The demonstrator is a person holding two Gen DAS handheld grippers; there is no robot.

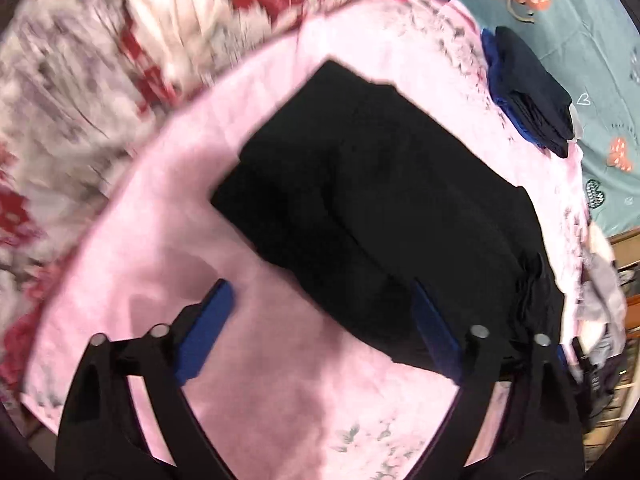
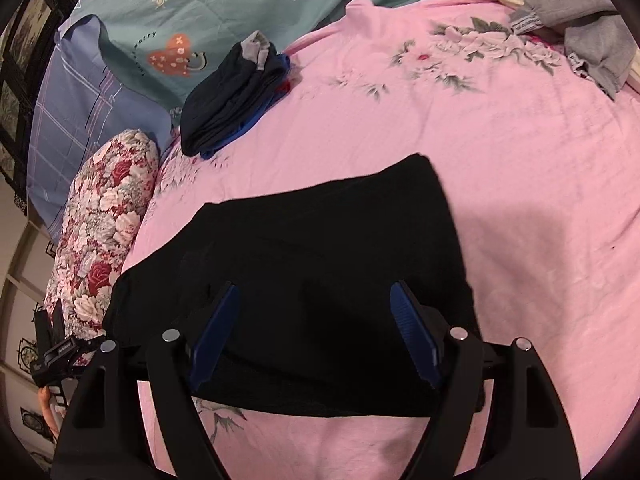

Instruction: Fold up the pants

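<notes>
Black pants (image 1: 380, 208) lie folded into a flat block on the pink sheet (image 1: 280, 380); the right wrist view shows the same pants (image 2: 320, 240) from the other side. My left gripper (image 1: 320, 292) hangs open over the near edge of the pants, one blue pad over the sheet, the other over the black cloth, nothing pinched. My right gripper (image 2: 314, 292) stands open above the pants, its blue pads apart and holding nothing.
A folded stack of dark and blue clothes (image 2: 236, 96) lies at the sheet's far edge. A floral bolster (image 2: 104, 232) lies along the left, grey garments (image 2: 592, 48) at the far right. A teal cover (image 2: 224, 4) and blue pillow (image 2: 84, 120) sit behind.
</notes>
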